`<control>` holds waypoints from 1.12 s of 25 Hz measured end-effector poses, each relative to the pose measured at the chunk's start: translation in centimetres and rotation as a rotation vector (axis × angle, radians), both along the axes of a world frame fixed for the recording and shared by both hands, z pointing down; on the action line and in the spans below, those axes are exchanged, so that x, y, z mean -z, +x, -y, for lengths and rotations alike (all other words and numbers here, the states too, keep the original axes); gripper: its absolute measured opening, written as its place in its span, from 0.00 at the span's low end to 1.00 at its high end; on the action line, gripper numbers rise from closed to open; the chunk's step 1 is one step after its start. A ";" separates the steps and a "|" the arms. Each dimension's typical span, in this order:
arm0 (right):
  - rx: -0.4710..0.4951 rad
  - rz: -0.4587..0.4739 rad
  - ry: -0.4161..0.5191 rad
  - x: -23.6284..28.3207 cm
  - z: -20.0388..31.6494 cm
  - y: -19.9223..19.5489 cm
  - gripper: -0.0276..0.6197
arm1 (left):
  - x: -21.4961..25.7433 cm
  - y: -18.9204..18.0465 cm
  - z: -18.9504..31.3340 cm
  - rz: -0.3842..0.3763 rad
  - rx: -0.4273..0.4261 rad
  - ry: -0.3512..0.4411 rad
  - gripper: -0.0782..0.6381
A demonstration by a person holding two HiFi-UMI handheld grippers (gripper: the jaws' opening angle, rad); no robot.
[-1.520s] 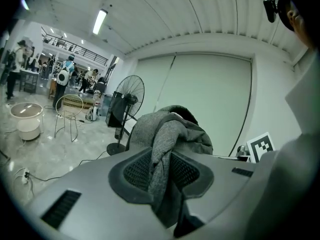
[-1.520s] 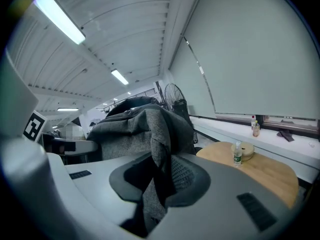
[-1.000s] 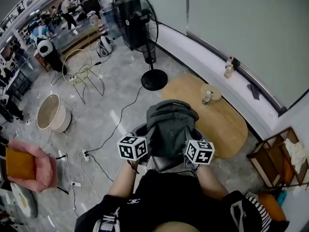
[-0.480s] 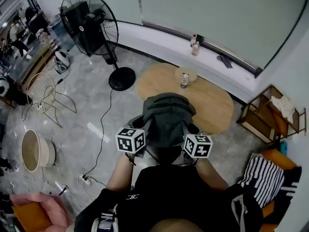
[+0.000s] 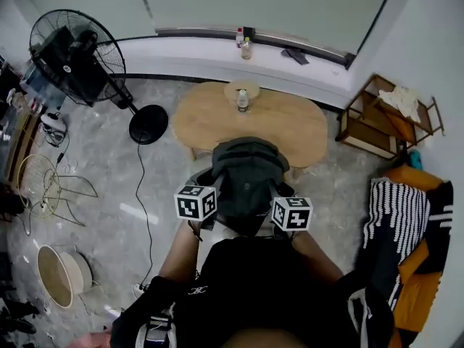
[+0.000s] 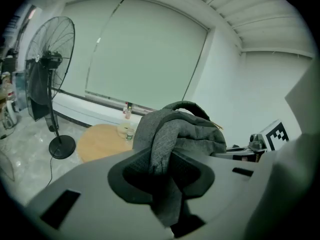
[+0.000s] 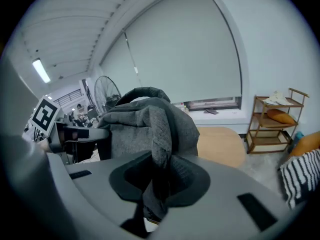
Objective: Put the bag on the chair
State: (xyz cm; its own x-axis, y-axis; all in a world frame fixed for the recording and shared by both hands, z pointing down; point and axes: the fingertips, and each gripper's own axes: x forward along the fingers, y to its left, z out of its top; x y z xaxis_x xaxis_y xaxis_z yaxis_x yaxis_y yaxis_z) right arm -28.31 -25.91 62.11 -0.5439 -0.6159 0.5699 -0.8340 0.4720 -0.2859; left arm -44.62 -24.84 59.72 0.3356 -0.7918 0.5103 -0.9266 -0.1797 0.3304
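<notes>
A dark grey backpack [image 5: 246, 180] hangs in front of me, held from both sides. My left gripper [image 5: 217, 196] is shut on a fold of its fabric [image 6: 160, 149]; its jaws have just been opening slightly, with the fabric still pinched between them. My right gripper [image 5: 274, 199] is shut on another fold [image 7: 160, 134]. The bag's top handle [image 6: 187, 105] arches upward. Under the bag a chair [image 5: 220, 232] shows only a pale strip of seat and a bit of grey frame; the rest is hidden.
An oval wooden table [image 5: 297, 125] with a bottle [image 5: 243, 100] stands just beyond the bag. A standing fan [image 5: 72, 53] is at far left, a wooden shelf [image 5: 384, 118] at right, and a striped cushion [image 5: 399, 212] on an orange seat. Cables cross the floor.
The head view has swung right, so the fan has slid left and the shelf and cushion have come in. Both grippers and the bag have sunk lower, nearer the chair.
</notes>
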 end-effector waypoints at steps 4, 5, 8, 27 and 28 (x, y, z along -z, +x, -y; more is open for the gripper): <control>-0.072 -0.023 -0.046 -1.9 0.3 1.4 0.17 | -1.8 1.3 1.6 0.015 -0.084 -0.046 0.27; -0.085 -0.028 -0.059 -2.3 0.3 1.7 0.17 | -2.3 1.6 1.9 0.020 -0.102 -0.058 0.27; -0.116 -0.047 -0.092 -3.8 0.4 2.7 0.17 | -3.8 2.6 2.9 0.029 -0.149 -0.089 0.27; -0.048 -0.179 -0.212 -16.9 4.2 3.6 0.17 | -18.0 3.1 6.4 0.009 -0.173 -0.254 0.28; -0.050 -0.177 -0.212 -16.9 4.7 3.3 0.17 | -17.9 2.9 6.9 0.022 -0.180 -0.250 0.28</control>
